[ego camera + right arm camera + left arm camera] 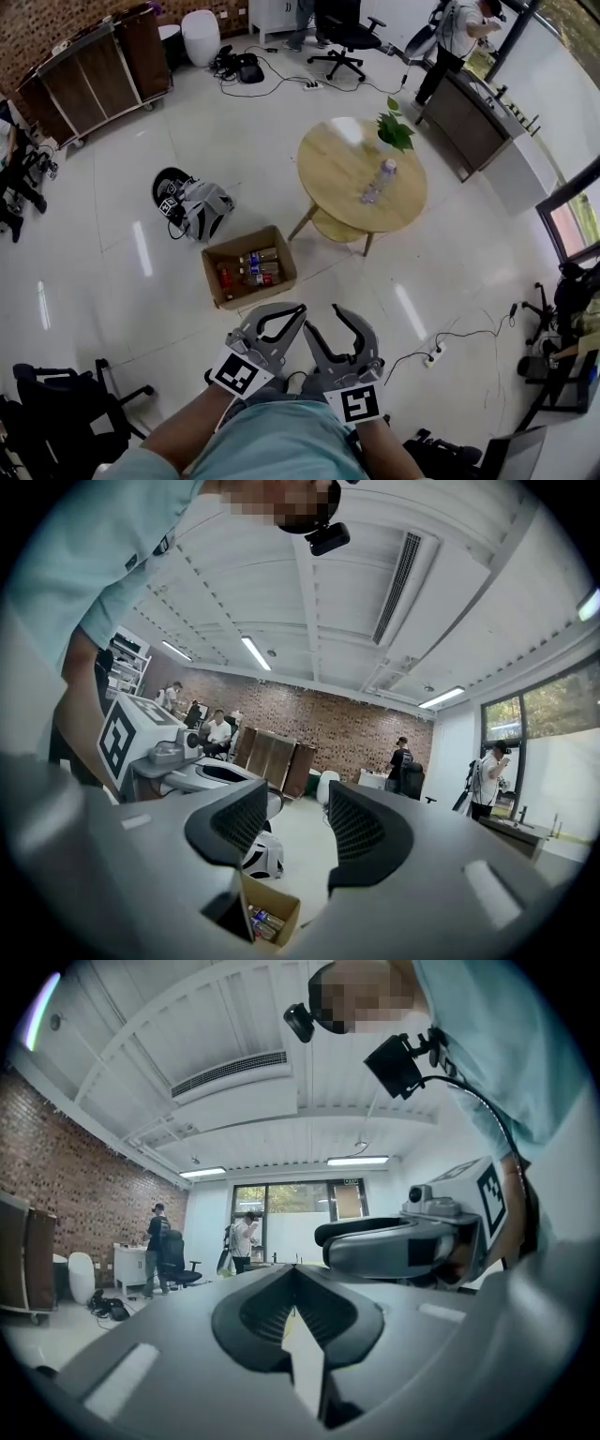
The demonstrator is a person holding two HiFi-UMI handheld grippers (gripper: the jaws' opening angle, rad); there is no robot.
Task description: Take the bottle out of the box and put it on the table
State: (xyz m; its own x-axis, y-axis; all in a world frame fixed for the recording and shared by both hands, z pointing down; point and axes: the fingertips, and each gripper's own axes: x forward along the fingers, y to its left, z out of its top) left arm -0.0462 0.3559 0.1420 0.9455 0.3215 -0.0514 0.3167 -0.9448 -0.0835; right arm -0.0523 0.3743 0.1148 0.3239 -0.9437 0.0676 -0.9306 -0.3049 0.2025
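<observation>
Cardboard box [212, 278] holding bottles [258, 267] sits near the round table [333, 173].

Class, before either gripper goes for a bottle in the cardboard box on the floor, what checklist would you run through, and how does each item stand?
1. Is the box open, with bottles showing inside: ok.
2. Are the jaws of the right gripper apart, with nothing between them: ok.
3. Are the jaws of the left gripper apart: not ok, they are together.
4. Is a gripper at the box: not ok, both are short of it.
5. Is there bare space on the table: ok.
</observation>
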